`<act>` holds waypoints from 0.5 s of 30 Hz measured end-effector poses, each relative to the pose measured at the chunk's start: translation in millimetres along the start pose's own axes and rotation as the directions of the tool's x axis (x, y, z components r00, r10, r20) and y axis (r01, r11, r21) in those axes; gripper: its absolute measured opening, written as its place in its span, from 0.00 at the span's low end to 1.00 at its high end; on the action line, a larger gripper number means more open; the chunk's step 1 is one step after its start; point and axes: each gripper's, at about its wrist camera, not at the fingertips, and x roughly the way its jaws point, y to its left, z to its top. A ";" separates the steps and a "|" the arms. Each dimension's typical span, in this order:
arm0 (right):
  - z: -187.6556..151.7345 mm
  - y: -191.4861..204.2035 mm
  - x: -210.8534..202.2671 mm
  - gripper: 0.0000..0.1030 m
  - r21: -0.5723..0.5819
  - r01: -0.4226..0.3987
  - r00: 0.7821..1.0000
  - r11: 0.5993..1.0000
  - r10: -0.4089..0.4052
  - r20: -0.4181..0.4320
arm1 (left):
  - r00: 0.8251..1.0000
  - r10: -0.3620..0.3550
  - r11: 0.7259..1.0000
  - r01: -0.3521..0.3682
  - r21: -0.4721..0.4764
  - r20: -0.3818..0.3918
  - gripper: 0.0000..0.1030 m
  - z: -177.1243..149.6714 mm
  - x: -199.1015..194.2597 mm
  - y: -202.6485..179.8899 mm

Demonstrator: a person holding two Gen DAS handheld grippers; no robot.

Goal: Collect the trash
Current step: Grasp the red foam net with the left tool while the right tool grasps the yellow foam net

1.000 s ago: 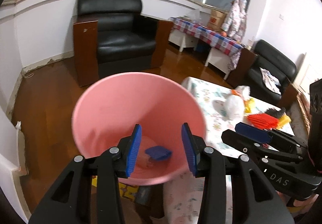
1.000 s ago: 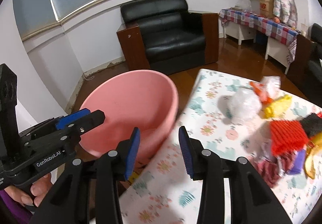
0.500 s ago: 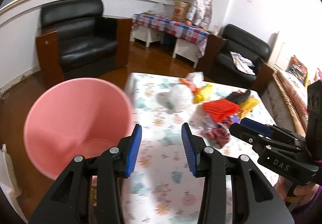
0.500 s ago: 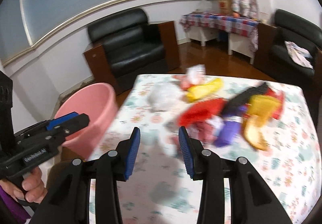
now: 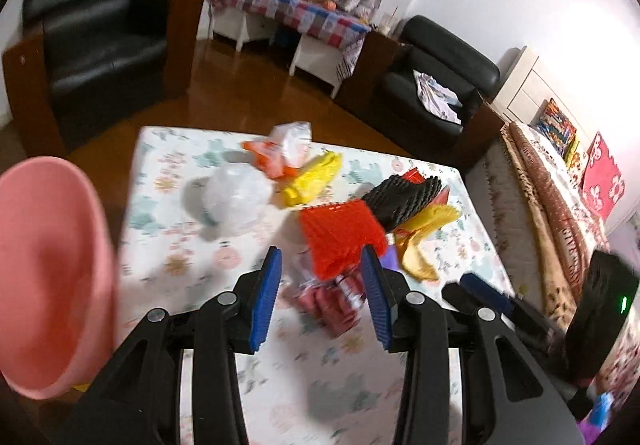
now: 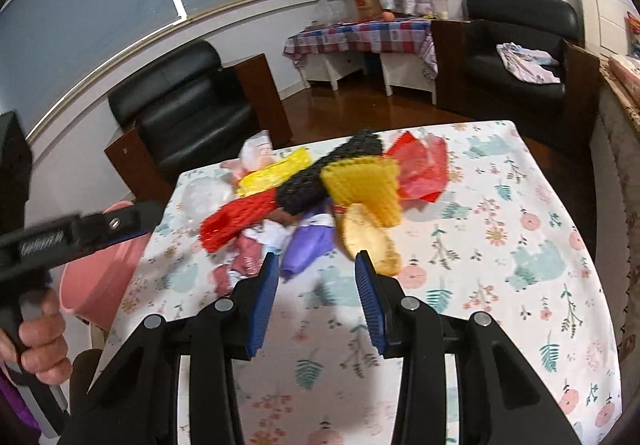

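Observation:
A pile of trash lies on the flower-print table (image 6: 520,245): a red foam net (image 5: 340,237) (image 6: 236,217), a black foam net (image 5: 404,195) (image 6: 320,177), a yellow foam net (image 6: 364,181), a purple wrapper (image 6: 308,245), a clear plastic bag (image 5: 236,201) and a dark red wrapper (image 5: 332,305). The pink bin (image 5: 48,269) (image 6: 100,273) stands off the table's left edge. My left gripper (image 5: 320,301) is open and empty above the dark red wrapper. My right gripper (image 6: 316,297) is open and empty just short of the purple wrapper.
A black armchair (image 5: 92,41) stands behind the table at the left, another (image 6: 520,57) at the right. A checked-cloth side table (image 6: 360,37) is at the back wall. A patterned bed or sofa (image 5: 552,205) runs along the table's right side.
Both grippers have swung right, away from the pink bin and over the table toward the trash pile. Both stay open and empty.

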 end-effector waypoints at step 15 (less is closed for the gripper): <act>3.5 -26.3 28.5 0.39 0.063 0.024 0.999 0.998 -0.021 -0.043 | 0.980 -0.089 0.988 0.065 -0.139 -0.180 0.40 9.5 67.8 5.0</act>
